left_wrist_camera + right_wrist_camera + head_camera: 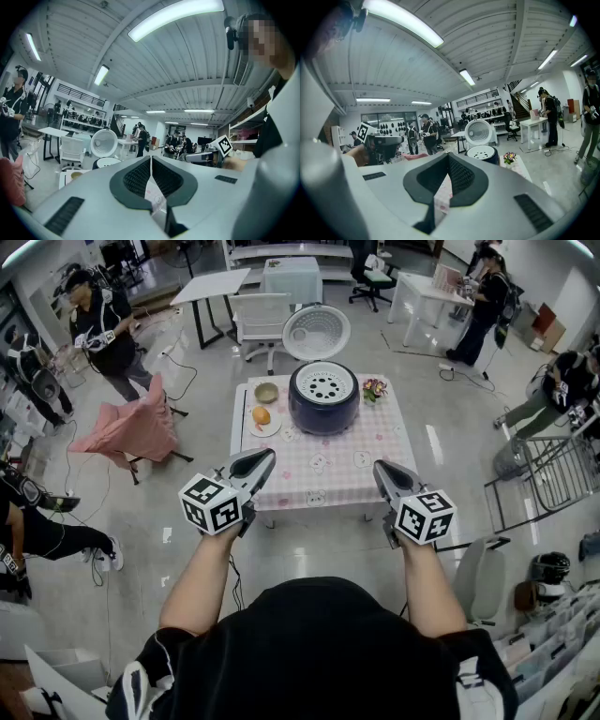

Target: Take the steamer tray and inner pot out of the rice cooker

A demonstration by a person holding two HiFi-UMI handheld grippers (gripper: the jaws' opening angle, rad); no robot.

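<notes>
Before table point(328, 474) w/ rice cooker point(323, 399): L gripper point(266, 458), R gripper point(380, 468), fingers point(133, 178) together.

I'm standing in a big open lab, not a kitchen. Around my table point(337, 474) are white desks point(211, 285), office chairs point(375, 279), floor cables point(183, 371) and people point(103, 329) wearing recording gear, under strip lights point(173, 16).

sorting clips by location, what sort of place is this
Most likely a large open lab or recording workspace, not a home kitchen: the rice cooker sits on a small clothed table on a polished floor, with white desks and other people wearing gear around it.
</notes>
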